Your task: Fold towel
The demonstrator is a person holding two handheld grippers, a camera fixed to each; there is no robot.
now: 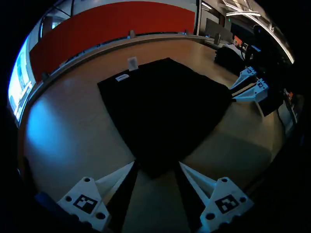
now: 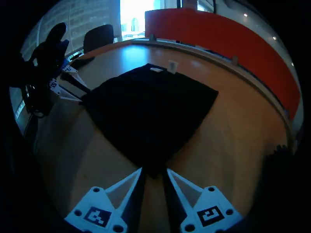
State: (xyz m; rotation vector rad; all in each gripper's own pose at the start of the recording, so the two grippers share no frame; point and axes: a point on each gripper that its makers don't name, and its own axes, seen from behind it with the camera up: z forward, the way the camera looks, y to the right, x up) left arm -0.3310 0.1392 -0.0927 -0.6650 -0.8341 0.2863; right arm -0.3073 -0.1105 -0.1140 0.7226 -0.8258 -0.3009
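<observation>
Setting: one curved wooden table [image 1: 70,128], with one red partition panel [image 1: 112,27] along its far edge. The right gripper view adds a bright window [image 2: 136,15] and one dark chair [image 2: 99,37] beyond the table.

Task item: one black towel [image 1: 163,112], spread flat in the middle of the table and lying as a diamond, with one corner pointing at each camera.

Tags: two white ones at the towel's far corner. One flat label [image 1: 122,77] lies on the cloth and one small tag [image 1: 132,63] sits just beyond it. The writing on both is too small to read.

Left gripper [image 1: 157,165]: the fingers are spread and straddle the near corner, whose tip lies between them. No visible pinch, so I log it as released.

Right gripper [image 2: 154,170]: the fingers sit closer together and the tip of another towel corner runs in between them. Clamped or merely bracketing: cannot tell.

Each gripper also appears in the other's view, at a side corner of the towel.

Markers: two black-and-white square fiducial markers [image 1: 85,203] per gripper, one on each finger base. They carry pattern only, no text.

Other: one dark heap [image 1: 229,58] at the far right of the table, kind not identifiable.
</observation>
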